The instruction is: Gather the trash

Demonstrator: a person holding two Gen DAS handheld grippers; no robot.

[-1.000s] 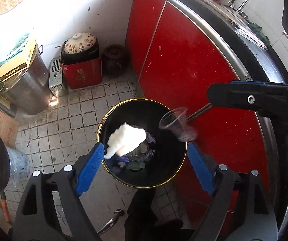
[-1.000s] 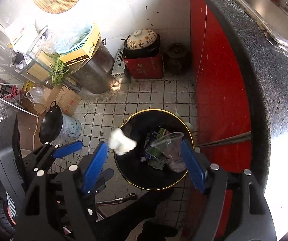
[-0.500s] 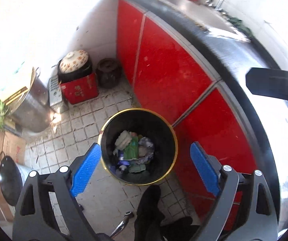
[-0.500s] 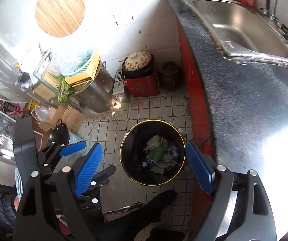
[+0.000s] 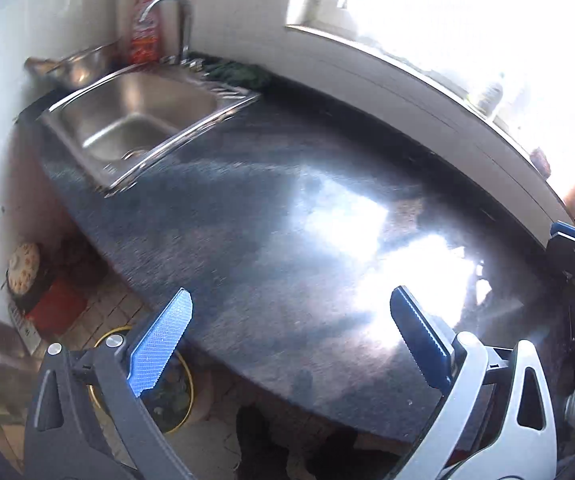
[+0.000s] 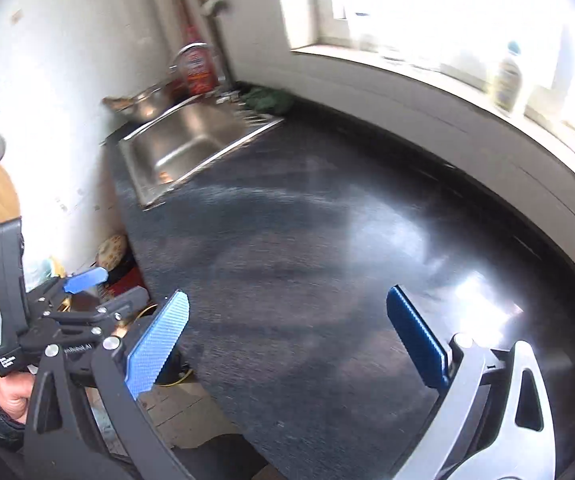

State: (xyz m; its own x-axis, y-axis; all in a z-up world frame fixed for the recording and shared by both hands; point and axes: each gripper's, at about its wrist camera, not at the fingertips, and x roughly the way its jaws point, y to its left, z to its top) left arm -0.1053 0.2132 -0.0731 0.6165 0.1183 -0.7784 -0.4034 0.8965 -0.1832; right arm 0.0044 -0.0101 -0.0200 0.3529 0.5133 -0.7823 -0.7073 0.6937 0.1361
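Note:
The black trash bin with a gold rim [image 5: 185, 364] stands on the tiled floor beside the counter, low in the left wrist view and mostly hidden behind my left finger; green scraps show inside it. In the right wrist view only a sliver of the bin's rim [image 6: 177, 378] shows. My left gripper [image 5: 290, 292] hangs over the dark countertop [image 5: 287, 220], jaws opening wide, nothing between them. My right gripper [image 6: 287, 292] is over the same countertop [image 6: 307, 240], jaws also opening and empty. I see no loose trash on the counter.
A steel sink [image 5: 135, 120] with a faucet [image 5: 175, 20] and a red bottle [image 5: 145, 36] is at the counter's far left, with a green cloth [image 5: 239, 72] beside it. A bottle [image 6: 507, 76] stands on the bright windowsill. A flower-lidded pot [image 5: 23, 264] and a red box [image 5: 57, 306] sit on the floor.
The white wad and the clear cup dropped into the bin. Both grippers then rose and swung from above the bin to over the countertop, with the jaws spreading wider.

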